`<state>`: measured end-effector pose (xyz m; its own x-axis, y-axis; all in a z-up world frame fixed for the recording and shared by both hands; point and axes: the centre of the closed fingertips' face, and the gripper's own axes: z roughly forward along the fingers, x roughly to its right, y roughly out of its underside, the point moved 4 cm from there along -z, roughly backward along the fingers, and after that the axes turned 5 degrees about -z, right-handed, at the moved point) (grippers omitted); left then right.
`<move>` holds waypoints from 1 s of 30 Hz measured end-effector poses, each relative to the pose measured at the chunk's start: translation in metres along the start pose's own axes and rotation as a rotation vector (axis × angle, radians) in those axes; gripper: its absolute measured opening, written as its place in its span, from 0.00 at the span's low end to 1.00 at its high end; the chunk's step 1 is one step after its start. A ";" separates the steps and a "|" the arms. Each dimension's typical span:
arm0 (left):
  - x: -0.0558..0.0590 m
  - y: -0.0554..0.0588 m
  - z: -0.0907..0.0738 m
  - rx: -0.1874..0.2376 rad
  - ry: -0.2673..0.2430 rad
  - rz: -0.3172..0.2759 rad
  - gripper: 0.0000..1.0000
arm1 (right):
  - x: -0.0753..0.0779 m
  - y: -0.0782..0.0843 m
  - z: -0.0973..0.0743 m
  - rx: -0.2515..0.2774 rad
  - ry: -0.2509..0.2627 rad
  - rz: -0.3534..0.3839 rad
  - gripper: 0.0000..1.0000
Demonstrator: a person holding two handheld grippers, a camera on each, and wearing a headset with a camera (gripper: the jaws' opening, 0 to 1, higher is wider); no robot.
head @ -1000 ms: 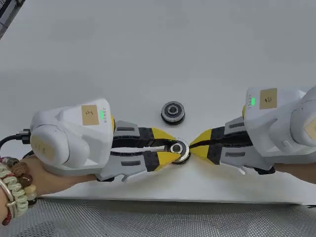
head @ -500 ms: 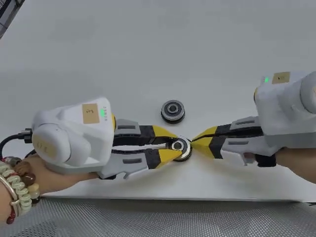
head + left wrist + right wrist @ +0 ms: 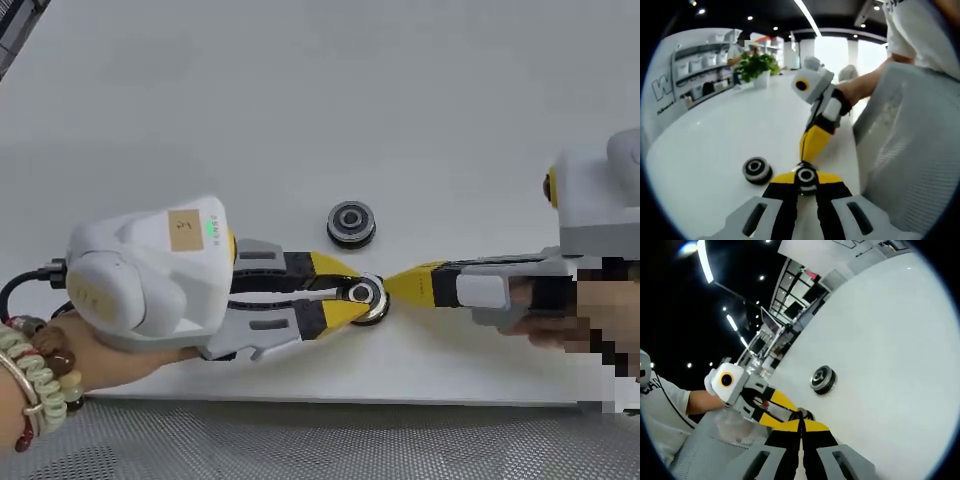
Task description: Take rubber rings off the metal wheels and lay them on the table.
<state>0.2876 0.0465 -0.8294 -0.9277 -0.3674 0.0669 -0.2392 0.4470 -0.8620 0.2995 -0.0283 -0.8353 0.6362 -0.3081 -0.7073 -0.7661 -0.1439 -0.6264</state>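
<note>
White table (image 3: 420, 110) fills the head view, with grey mesh along its near edge. One metal wheel (image 3: 362, 296) sits near that edge, its dark rubber ring (image 3: 377, 312) still on it. The left gripper (image 3: 352, 297) reaches in level from the wheel's left, both yellow-tipped jaws closed narrowly on the wheel. The left hand (image 3: 95, 355) grips the body from below, and beaded bracelets (image 3: 25, 385) circle the wrist. The right gripper (image 3: 392, 287) comes from the wheel's right, turned on edge. Its jaws are pressed together and the tips touch the wheel's rim; I cannot tell whether they pinch the ring. A second wheel (image 3: 351, 223) lies just beyond the held one, apart from both grippers. Compared with a second ago, the right gripper has rolled from flat onto its side, while the wheel and left gripper have stayed put.
</note>
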 end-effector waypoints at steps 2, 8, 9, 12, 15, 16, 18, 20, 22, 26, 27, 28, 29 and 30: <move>0.000 0.000 0.000 -0.001 -0.001 0.000 0.14 | -0.001 0.000 0.000 -0.004 -0.003 0.000 0.00; 0.000 0.000 0.000 0.000 -0.002 -0.002 0.14 | -0.001 -0.001 0.000 -0.001 -0.008 0.016 0.00; 0.000 0.000 0.000 0.000 -0.002 -0.002 0.14 | -0.001 -0.001 0.000 -0.001 -0.008 0.016 0.00; 0.000 0.000 0.000 0.002 -0.002 -0.001 0.14 | -0.002 -0.002 0.000 0.000 -0.015 0.015 0.00; -0.001 -0.002 0.001 0.007 -0.004 -0.002 0.14 | -0.002 -0.003 0.001 0.011 -0.023 0.031 0.00; -0.001 -0.001 0.001 0.005 -0.004 -0.001 0.14 | -0.002 -0.003 0.001 0.007 -0.019 0.026 0.00; 0.000 -0.001 0.002 0.001 -0.006 -0.002 0.14 | -0.001 -0.002 0.002 -0.001 -0.013 0.019 0.00; 0.000 -0.001 0.002 0.001 -0.003 0.002 0.14 | -0.001 -0.001 0.001 0.000 -0.017 0.022 0.00; 0.000 -0.001 0.002 0.001 -0.003 0.003 0.14 | -0.001 -0.001 0.001 -0.001 -0.018 0.029 0.00; 0.000 -0.001 0.001 0.000 -0.002 0.007 0.14 | -0.002 -0.001 0.002 -0.003 -0.021 0.023 0.00; 0.000 -0.001 0.002 0.000 -0.002 0.007 0.14 | -0.002 -0.001 0.002 -0.003 -0.023 0.023 0.00; 0.000 -0.001 0.002 -0.001 -0.002 0.008 0.14 | -0.002 -0.001 0.002 -0.004 -0.024 0.023 0.00; 0.000 -0.001 0.002 -0.001 -0.003 0.009 0.14 | -0.002 -0.001 0.003 -0.003 -0.025 0.025 0.00; 0.000 -0.001 0.002 -0.001 -0.003 0.008 0.14 | -0.002 -0.001 0.003 -0.004 -0.026 0.026 0.00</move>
<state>0.2884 0.0447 -0.8296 -0.9287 -0.3662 0.0587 -0.2322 0.4508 -0.8619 0.2989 -0.0250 -0.8341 0.6186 -0.2869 -0.7315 -0.7825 -0.1403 -0.6067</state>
